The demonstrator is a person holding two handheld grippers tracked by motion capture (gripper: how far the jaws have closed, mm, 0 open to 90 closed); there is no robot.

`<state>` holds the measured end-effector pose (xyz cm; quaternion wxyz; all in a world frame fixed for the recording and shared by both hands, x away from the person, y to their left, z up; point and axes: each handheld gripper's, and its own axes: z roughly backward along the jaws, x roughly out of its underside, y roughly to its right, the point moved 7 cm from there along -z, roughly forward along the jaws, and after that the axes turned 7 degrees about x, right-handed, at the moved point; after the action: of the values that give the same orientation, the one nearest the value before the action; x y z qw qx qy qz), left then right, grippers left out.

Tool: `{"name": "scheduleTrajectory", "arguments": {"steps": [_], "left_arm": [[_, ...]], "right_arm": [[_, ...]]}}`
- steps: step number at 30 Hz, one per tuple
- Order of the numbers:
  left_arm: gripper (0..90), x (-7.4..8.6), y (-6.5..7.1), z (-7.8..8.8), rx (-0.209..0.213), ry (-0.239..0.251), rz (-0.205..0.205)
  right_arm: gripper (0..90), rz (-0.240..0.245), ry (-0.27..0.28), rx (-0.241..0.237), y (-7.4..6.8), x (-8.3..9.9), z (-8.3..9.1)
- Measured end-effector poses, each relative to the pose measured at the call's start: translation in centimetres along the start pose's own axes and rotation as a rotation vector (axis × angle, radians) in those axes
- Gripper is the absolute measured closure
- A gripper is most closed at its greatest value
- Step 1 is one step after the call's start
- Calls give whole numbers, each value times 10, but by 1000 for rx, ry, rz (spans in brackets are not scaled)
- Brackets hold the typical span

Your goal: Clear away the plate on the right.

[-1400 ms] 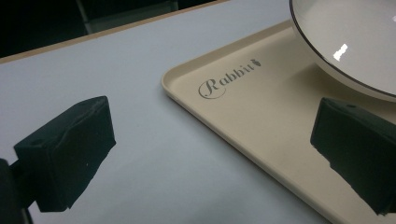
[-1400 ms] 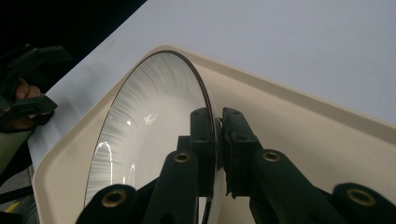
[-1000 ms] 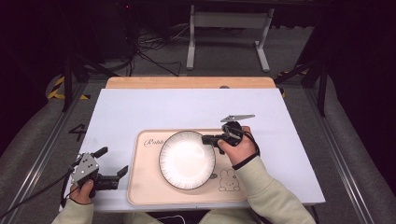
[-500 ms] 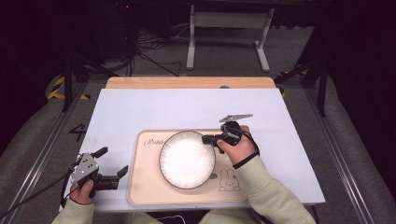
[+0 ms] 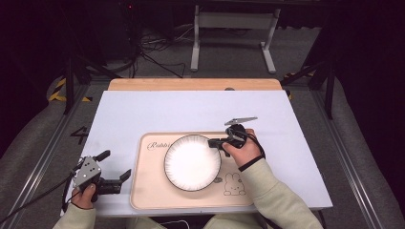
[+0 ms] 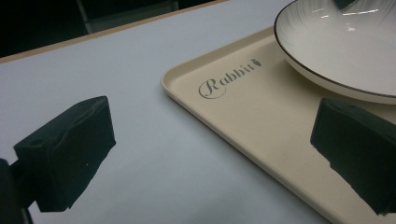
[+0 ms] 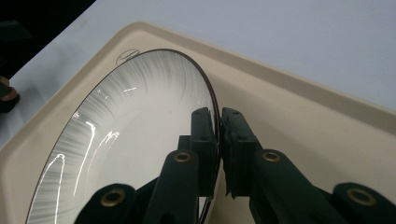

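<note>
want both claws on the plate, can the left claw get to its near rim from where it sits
Probably yes: the left claw stands open beside the tray, with bare table and tray before the plate; the right claw pinches the far rim.

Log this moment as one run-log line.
right hand-held gripper: shut on plate rim | plate: on tray | left hand-held gripper: open, holding nothing, beside tray's left edge | table

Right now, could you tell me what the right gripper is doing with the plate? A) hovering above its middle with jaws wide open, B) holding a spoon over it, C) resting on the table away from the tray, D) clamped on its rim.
D: in the right gripper view the right gripper has its jaws closed on the thin rim of the plate, which sits on the tray.
</note>
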<state>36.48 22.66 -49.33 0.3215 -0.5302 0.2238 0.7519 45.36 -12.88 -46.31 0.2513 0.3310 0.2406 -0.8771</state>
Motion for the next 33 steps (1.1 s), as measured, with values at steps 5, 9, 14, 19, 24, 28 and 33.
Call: {"name": "scheduleTrajectory", "arguments": {"steps": [5,9,14,19,24,28,33], "left_arm": [[4,0,0,0,-1,-3,0],[4,0,0,0,-1,-3,0],[4,0,0,0,1,-1,0],[4,0,0,0,0,-3,-1],[3,0,0,0,0,-3,0],[4,0,0,0,3,-1,0],[4,0,0,0,5,-5,1]], "right_arm": [[843,-23,-19,4,5,3,-1],[843,-25,-46,12,9,7,-7],[842,-32,-54,10,10,10,-10],[826,-38,-53,1,10,10,-10],[753,-8,-34,22,11,8,-9],[678,33,-6,50,12,5,-6],[494,108,64,56,10,-1,1]]}}
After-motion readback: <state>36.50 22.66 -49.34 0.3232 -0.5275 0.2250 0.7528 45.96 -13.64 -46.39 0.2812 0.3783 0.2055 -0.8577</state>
